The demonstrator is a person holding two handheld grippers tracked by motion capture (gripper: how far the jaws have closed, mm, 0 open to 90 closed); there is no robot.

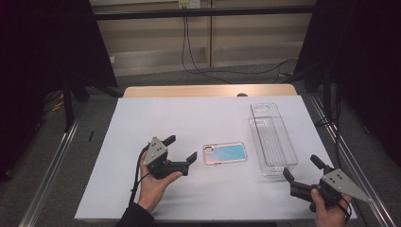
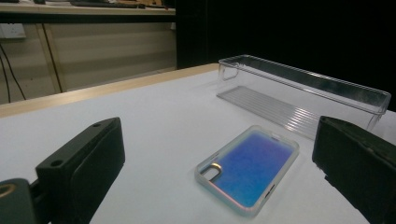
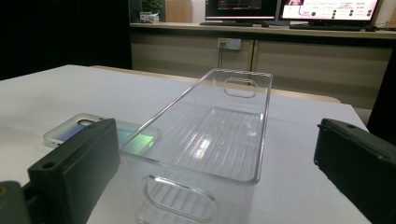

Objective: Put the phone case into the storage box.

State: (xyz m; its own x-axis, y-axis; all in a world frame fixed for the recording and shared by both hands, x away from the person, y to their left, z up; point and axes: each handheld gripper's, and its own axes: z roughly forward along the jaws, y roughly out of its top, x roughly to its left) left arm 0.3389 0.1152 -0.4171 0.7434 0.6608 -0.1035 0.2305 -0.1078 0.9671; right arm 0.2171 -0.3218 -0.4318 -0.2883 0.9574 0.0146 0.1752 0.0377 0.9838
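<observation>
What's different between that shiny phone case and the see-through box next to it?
The phone case is flat, with a blue iridescent sheen; the clear box is colourless with tall walls and handle cut-outs. The case is smaller and lies crosswise; the box runs lengthwise away from the person. Both rest untouched on the white table.

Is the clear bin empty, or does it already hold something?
Empty: the clear bin shows only its ribbed floor; the phone case lies outside, beside it.
</observation>
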